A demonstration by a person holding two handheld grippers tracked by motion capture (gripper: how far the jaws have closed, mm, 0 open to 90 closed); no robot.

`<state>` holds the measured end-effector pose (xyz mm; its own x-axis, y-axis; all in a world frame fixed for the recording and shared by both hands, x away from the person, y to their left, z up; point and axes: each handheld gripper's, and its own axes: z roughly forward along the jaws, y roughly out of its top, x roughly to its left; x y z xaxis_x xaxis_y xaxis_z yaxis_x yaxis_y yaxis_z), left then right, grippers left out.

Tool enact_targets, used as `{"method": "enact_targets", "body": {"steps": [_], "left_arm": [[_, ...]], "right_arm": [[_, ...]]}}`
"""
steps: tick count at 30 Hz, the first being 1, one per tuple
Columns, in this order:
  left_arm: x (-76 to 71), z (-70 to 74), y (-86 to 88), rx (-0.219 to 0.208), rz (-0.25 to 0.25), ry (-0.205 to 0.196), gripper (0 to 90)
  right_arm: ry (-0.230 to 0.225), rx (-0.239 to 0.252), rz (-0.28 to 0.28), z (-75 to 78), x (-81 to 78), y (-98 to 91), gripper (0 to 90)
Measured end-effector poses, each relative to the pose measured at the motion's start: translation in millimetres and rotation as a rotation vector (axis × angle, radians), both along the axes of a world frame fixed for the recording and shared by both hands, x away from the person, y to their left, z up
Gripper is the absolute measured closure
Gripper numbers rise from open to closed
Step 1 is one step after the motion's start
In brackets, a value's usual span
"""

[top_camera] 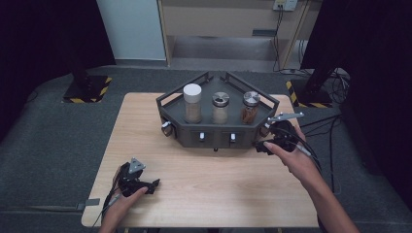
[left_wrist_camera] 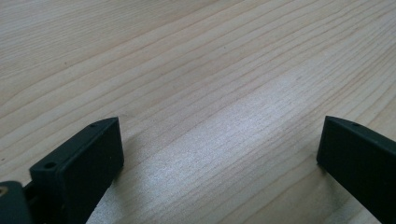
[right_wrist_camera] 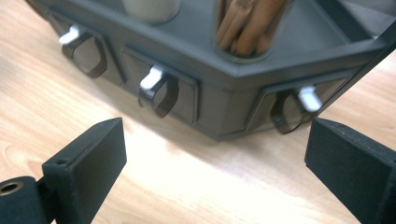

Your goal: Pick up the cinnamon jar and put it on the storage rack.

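1. The right gripper (right_wrist_camera: 212, 163) hangs low over the wooden table (top_camera: 204, 194) with its jaws spread wide and nothing between them, aimed at the right front corner of the dark spice rack (top_camera: 194, 138). In the high view it sits just beside that corner (top_camera: 262, 145).

2. Judged from this, the step in hand is the approach to a drawer: the nearest one is the angled corner drawer, whose white-tipped loop handle (right_wrist_camera: 299, 109) lies just ahead of the right-hand jaw; the right front drawer's handle (right_wrist_camera: 156, 91) lies farther left.

3. The next move seems to call for lining the open jaws either side of one loop, closing on it, then pulling straight out along the drawer's travel. The corner drawer faces outward at a slant, so the pull would have to follow that slant, not the table's edge.

4. The rack stands at the far middle of the table, its long axis running left to right, drawer fronts facing the person. On top stand three jars in a row; the rightmost holds cinnamon sticks (right_wrist_camera: 247, 23).

5. The left gripper (left_wrist_camera: 219, 158) rests near the table's near left corner (top_camera: 143, 183), jaws wide apart over bare wood, holding nothing.
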<state>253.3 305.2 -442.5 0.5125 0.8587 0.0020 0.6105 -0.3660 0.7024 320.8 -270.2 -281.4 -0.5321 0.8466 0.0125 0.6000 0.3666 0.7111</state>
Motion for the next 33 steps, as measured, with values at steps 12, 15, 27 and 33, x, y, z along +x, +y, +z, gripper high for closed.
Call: {"method": "enact_targets", "body": {"steps": [12,15,27,33], "left_arm": [[0.0,0.0,-0.2,0.0,0.001,0.0,0.0],[-0.1,0.0,-0.2,0.0,0.001,0.0,0.0],[-0.2,0.0,-0.3,0.0,0.002,0.0,0.0],[-0.2,-0.1,-0.5,-0.001,0.003,0.0,0.0]], "right_arm": [[0.016,-0.005,0.04,-26.7,-22.4,8.3,5.2],[0.023,-0.005,0.051,-31.6,-25.7,11.4,5.1],[0.051,0.002,0.086,-57.8,-37.3,22.8,5.0],[0.079,0.003,0.09,-79.0,-39.3,28.4,5.1]]}}
